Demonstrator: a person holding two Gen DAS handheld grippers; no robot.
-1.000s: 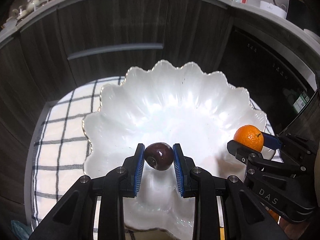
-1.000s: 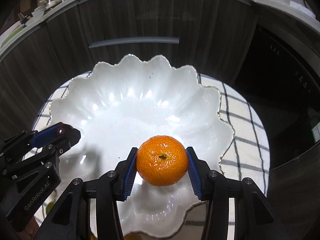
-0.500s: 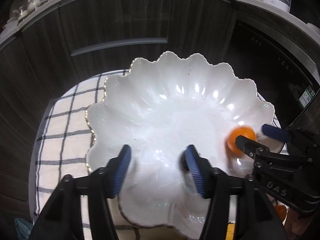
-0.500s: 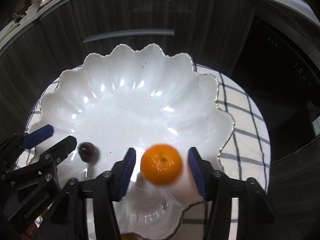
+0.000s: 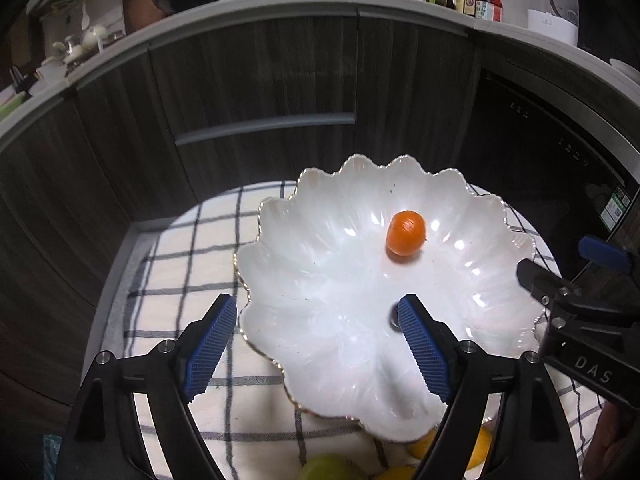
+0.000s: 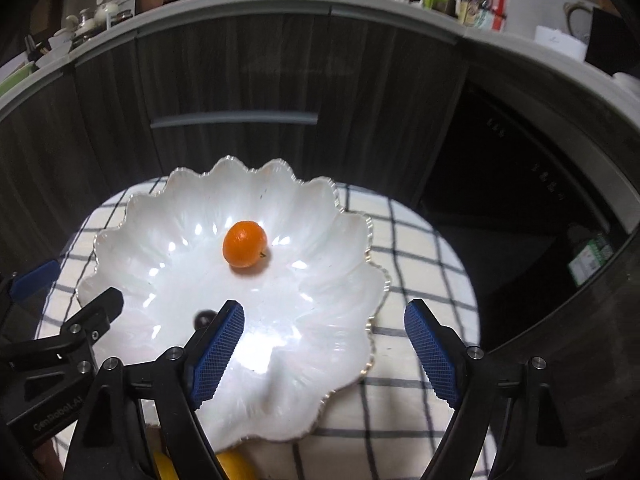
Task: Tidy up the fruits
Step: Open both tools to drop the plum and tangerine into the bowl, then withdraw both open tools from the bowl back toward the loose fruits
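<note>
**Both tongs spreading, fruit lying loose in the bowl**

Left wrist view: left tongs [image 5: 316, 344] released, jaws opening, nothing gripped between the blue pads. Hovering over the near edge of a white scalloped bowl [image 5: 280, 248] with a gilt rim. Orange mandarin [image 5: 405, 233] resting free on the bowl's floor, toward the far side. Small dark fruit [image 5: 394, 317] also in the bowl, mostly hidden behind the tip of the right-hand finger; touching it or not, cannot tell. Right tongs [image 5: 560, 268] entering from the right edge above the bowl's rim, likewise empty. Checked cloth [image 5: 180, 248] under the bowl. Yellow and green fruit [image 5: 332, 468] peeking out at the bottom edge, outside the bowl.

Right wrist view: right tongs [image 6: 324, 348] released, jaws opening, only bowl [image 6: 352, 240] and cloth [image 6: 420, 256] seen between the pads. Mandarin [image 6: 245, 243] near the bowl's middle, well apart from both tools. Dark fruit [image 6: 204, 317] just beside the tip of the left-hand finger. Left tongs [image 6: 68, 292] at the left edge over the rim. Dark wood cabinets [image 6: 240, 80] behind, cluttered counter above.
</note>
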